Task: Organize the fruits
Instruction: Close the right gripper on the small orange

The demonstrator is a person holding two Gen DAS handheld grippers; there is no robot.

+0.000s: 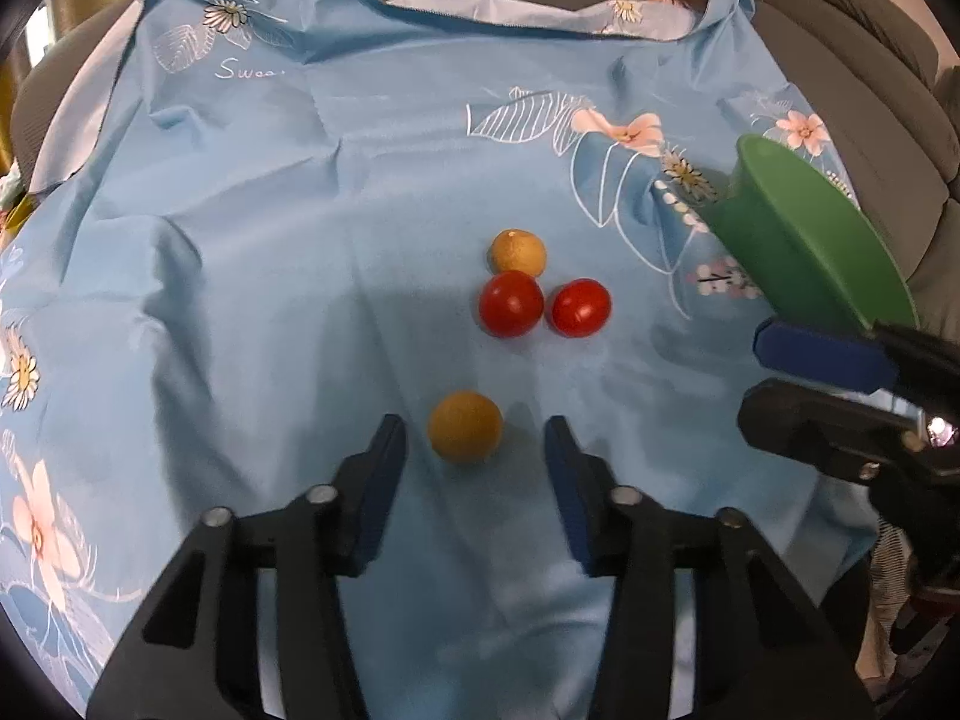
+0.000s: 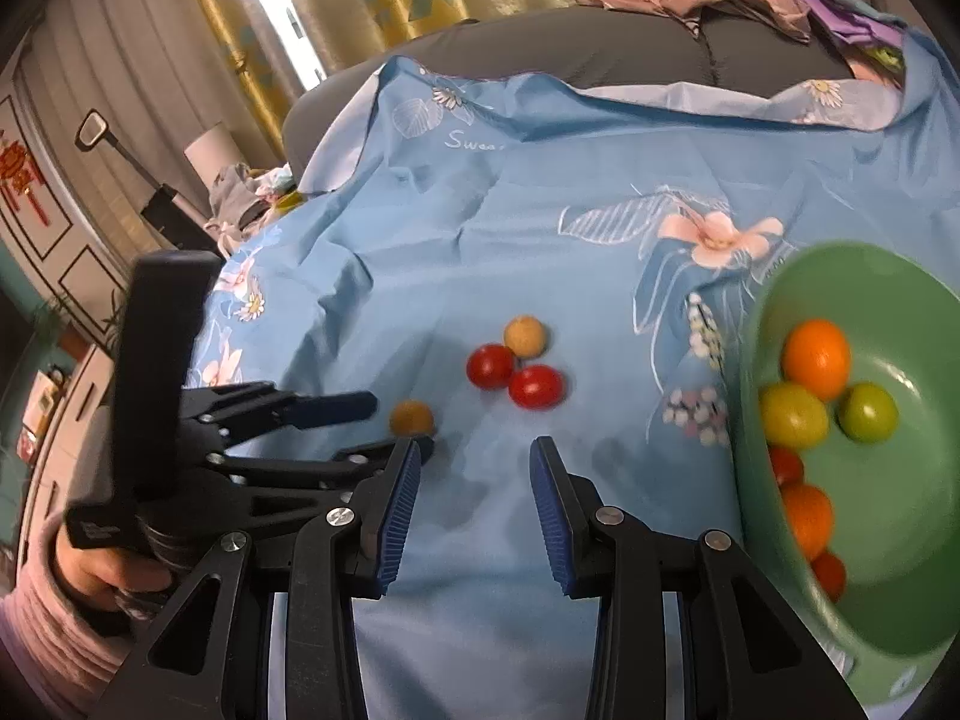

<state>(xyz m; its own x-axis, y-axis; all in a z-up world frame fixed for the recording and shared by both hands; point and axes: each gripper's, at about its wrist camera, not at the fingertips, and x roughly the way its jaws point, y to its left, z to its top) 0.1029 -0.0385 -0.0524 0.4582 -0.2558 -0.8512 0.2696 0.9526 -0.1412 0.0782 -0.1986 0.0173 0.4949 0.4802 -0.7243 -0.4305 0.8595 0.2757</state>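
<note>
**Left fingers straddle a small tan fruit; bowl held ready**

The near tan fruit (image 1: 465, 435) lies on the blue floral cloth (image 1: 240, 300), between the fingers of the left gripper (image 1: 474, 450). Those fingers are partly open, with a gap showing on either side of the fruit, so nothing is gripped yet. Just beyond it sit two red tomatoes (image 1: 543, 305), touching, with a second tan fruit (image 1: 518, 252) against the far one.

The right gripper (image 1: 840, 354) is closed on the rim of the green bowl (image 2: 900, 312), to the right of the near tan fruit and tilted toward it. Orange, yellow-green and red fruits already lie inside.

The tan fruit looks small, round, light and fairly firm, so it will likely roll on the soft cloth. Best taken across its widest middle, gently. The tomatoes look smooth, slippery and easily bruised.
</note>
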